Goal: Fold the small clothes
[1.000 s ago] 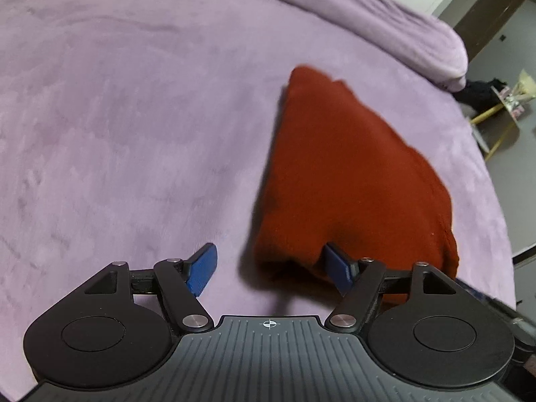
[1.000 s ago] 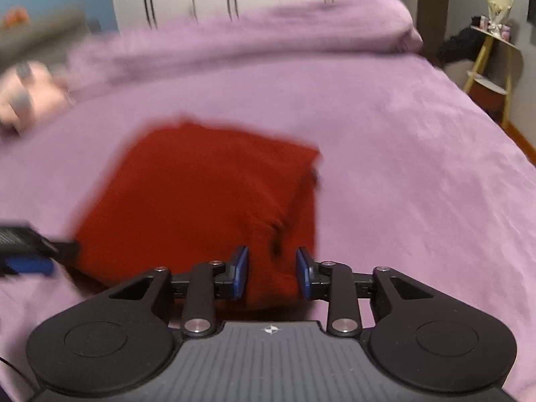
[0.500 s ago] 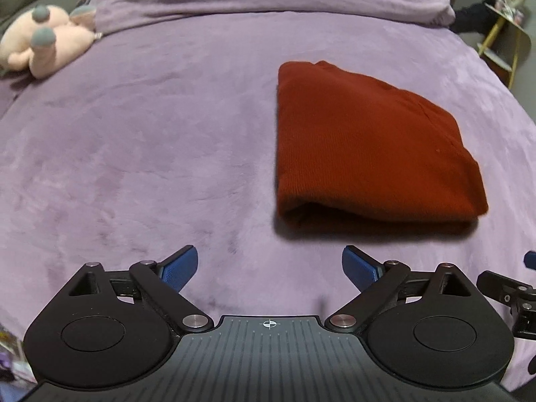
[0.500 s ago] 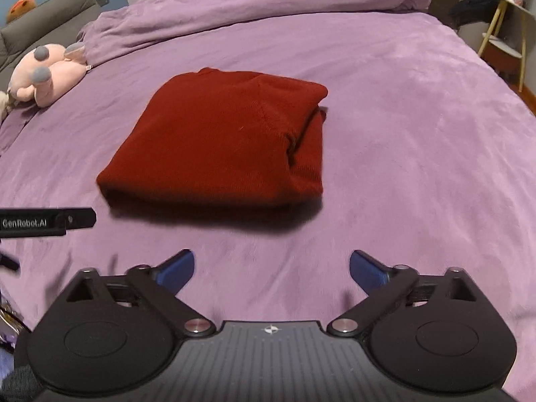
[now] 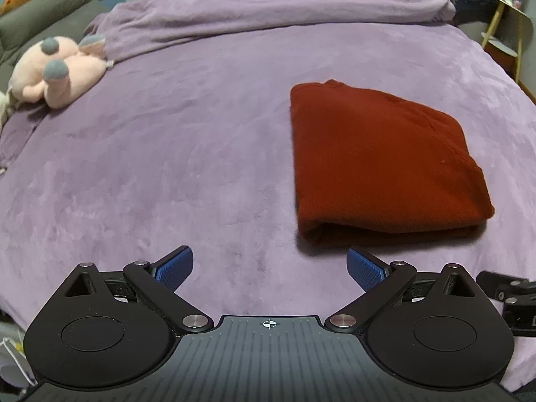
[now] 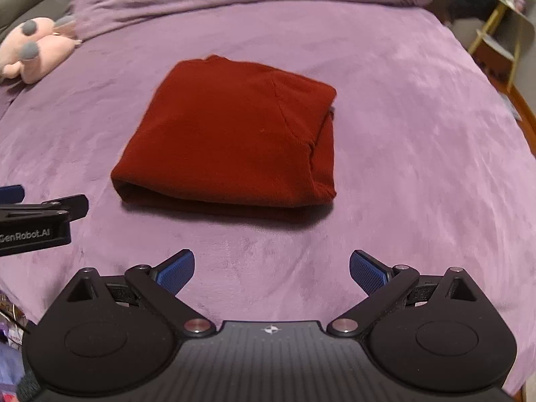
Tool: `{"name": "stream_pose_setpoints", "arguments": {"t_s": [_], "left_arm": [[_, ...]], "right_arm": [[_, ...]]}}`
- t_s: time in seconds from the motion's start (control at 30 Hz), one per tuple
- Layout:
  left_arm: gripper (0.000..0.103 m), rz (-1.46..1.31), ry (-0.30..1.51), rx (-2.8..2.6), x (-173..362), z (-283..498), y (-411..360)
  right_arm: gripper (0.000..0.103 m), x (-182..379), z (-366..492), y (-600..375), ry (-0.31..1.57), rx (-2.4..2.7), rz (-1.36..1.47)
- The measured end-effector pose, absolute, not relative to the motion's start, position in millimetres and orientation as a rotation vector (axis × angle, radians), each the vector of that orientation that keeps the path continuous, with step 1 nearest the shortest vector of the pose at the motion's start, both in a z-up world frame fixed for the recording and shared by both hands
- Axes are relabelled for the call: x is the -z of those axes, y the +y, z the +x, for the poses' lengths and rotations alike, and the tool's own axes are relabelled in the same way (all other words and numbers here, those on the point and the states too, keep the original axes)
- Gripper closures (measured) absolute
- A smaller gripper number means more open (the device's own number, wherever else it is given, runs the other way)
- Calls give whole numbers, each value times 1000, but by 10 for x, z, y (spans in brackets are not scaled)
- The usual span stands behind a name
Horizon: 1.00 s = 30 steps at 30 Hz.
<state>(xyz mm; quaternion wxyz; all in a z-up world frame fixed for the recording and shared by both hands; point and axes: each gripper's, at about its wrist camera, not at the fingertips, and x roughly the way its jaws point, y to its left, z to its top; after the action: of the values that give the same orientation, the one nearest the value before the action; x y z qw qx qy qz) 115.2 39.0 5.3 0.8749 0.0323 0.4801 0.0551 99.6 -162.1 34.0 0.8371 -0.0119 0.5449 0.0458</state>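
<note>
A dark red knit garment [image 5: 375, 157] lies folded into a thick rectangle on the purple bed cover [image 5: 187, 154]. It also shows in the right wrist view [image 6: 234, 134], ahead and slightly left of centre. My left gripper [image 5: 269, 266] is open and empty, hovering short of the garment's near left corner. My right gripper [image 6: 271, 269] is open and empty, a little back from the garment's near folded edge. The left gripper's body [image 6: 37, 221] shows at the left edge of the right wrist view.
A pink plush toy [image 5: 53, 72] lies at the far left of the bed. A bunched purple duvet [image 5: 268, 6] runs along the far side. A yellow side table [image 5: 509, 30] with small items stands off the bed at the far right.
Both grippers have let go of the garment, opened wide and pulled back toward me. The garment now lies folded and still on the bed.
</note>
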Motion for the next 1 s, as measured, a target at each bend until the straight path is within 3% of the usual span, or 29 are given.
{"name": "stream_pose_setpoints", "arguments": {"t_s": [1.0], "left_arm": [[2, 54, 1031, -86, -51, 1217, 345]], "right_arm": [[4, -310, 1087, -1586, 1192, -52, -35]]}}
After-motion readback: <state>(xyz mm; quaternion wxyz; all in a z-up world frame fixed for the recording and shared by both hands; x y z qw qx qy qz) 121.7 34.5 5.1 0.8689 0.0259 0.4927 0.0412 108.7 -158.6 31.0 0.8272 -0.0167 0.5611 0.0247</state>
